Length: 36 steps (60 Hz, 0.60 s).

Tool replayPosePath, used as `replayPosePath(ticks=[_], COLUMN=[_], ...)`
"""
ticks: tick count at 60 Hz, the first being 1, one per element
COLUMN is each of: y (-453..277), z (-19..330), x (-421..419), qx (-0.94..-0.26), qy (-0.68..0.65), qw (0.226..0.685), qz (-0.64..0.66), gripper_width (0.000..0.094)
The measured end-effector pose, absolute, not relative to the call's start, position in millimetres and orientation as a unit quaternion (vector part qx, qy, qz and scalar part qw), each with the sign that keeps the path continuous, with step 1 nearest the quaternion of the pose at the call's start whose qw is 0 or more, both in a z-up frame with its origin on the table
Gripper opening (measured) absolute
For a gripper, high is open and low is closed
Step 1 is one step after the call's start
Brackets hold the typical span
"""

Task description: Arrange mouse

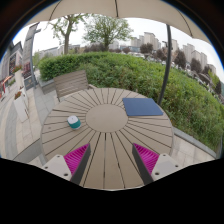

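You face a round slatted wooden bench [105,125] outdoors in daylight, a chair [73,82] behind it, a green hedge [130,72], trees [105,30] and, perhaps, apartment blocks [150,42] beyond.

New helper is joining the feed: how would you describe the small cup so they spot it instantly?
Find the round slatted wooden table ahead of the open jaws. Near its edge opposite the dark blue mat stands the small cup, white with a teal band, the only upright object there.
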State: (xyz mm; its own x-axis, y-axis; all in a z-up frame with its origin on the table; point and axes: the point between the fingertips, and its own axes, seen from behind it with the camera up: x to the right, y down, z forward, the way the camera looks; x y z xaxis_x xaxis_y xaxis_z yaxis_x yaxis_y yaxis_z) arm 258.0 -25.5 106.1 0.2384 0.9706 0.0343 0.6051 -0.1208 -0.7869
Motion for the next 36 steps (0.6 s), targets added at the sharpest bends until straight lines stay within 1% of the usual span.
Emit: replayPosePath(ticks=[1,2,7,8,9,10,11,12,13,17,20,21,24,25,26,31,32,33,34,36], y=[-27,-32,-49,-52,-58,-76,-84,-98,-102,-130,-153,-154,-166,-173,-171,-175,-180,-176,-180,-175], z=[106,115,110,103,101,106,96,101,92,83,83,75,70,75,66,57,62,53,57,46], x=[257,253,238,233,228,221,213,206,201,180,164,159,143,137,133,109,104,100,95,87], qx=[-0.701,-0.700,-0.695,-0.694,-0.693,-0.694,-0.693,-0.692,-0.691,-0.684,-0.680,-0.678,-0.674,-0.674,-0.672,-0.675,-0.677,-0.678,-0.681,-0.684], qy=[-0.562,-0.564,-0.571,-0.572,-0.573,-0.573,-0.574,-0.574,-0.576,-0.581,-0.583,-0.582,-0.579,-0.578,-0.577,-0.568,-0.565,-0.563,-0.560,-0.556], qw=[0.353,0.351,0.347,0.347,0.346,0.346,0.347,0.346,0.347,0.350,0.353,0.355,0.363,0.365,0.369,0.382,0.383,0.384,0.384,0.385], qz=[0.260,0.261,0.265,0.267,0.268,0.267,0.267,0.266,0.267,0.268,0.271,0.275,0.281,0.280,0.280,0.276,0.274,0.274,0.273,0.272], gripper_width=[0.0859,0.0861,0.0860,0.0861,0.0859,0.0859,0.0861,0.0860,0.0860,0.0860,0.0854,0.0853,0.0854,0.0855,0.0853,0.0853,0.0852,0.0852,0.0853,0.0854])
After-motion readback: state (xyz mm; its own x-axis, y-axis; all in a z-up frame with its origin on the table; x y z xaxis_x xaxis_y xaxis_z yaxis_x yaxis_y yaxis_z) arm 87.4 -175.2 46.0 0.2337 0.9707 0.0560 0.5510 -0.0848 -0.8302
